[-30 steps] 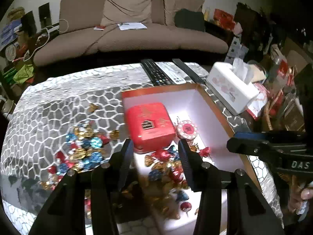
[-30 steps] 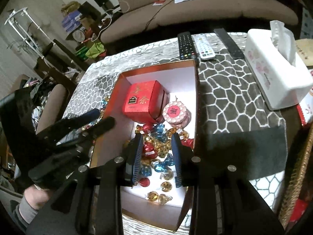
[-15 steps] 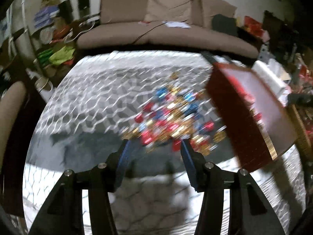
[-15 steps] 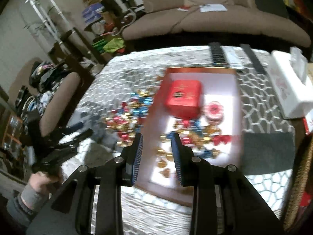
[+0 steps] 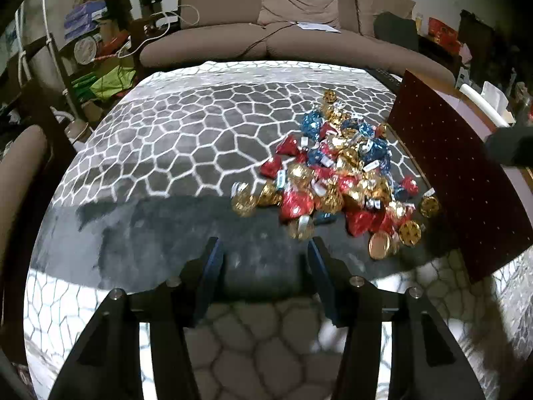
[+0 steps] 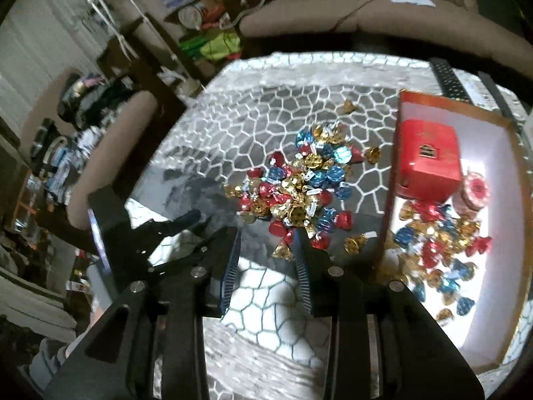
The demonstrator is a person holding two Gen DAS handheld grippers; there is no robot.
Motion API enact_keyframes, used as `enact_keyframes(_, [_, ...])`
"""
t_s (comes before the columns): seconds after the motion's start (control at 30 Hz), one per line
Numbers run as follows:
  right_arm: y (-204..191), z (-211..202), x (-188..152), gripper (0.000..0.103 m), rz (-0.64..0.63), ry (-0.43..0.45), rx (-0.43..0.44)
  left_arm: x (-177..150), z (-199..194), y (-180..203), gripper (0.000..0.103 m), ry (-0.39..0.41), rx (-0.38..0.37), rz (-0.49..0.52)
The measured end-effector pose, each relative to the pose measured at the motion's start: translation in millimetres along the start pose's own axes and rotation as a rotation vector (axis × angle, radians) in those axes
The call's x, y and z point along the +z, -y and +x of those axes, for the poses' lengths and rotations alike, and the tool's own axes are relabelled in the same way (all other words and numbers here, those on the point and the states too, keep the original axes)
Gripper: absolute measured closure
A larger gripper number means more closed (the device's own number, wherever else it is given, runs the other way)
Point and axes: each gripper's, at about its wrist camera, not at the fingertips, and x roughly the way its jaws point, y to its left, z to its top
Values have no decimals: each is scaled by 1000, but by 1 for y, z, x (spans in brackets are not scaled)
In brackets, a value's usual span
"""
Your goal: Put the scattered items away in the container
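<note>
Risk: the foil-wrapped candies (image 5: pixel 336 173) lie heaped and touching on the table (image 5: pixel 186 140), just left of the box (image 6: pixel 496 126). A closing pinch probably catches several wrappers, and the smooth foil could slip, scattering pieces. The box's tall near wall (image 5: pixel 466 180) could also block a low carry.

Left gripper (image 5: pixel 263 250): jaws moderately spread, empty, short of the heap's near edge.

Right gripper (image 6: pixel 266 243): jaws narrowly parted, holding nothing, one fingertip at the heap's near edge.
</note>
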Motion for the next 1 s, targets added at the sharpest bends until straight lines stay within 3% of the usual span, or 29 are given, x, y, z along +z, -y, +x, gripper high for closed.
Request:
enact_keyframes(0.2, [-1,50,21,72,-23,-111,-95,3,15,12,49,-2,4,87])
enact_keyframes(0.4, [3,83,26,72,-35,-195,-147,2,26,11,49,-3,-11,110])
enact_keyframes(0.77, [3,110,27,73,-20,-220,-189,5,32,8,50,14,-44,82])
enact_keyframes(0.83, [2,109,26,78,-38,-220,-201,4,30,5,69,17,-80,73])
enact_keyframes(1.0, [4,103,21,84,-53,-205,-186,-2,24,-7,77,11,-102,50])
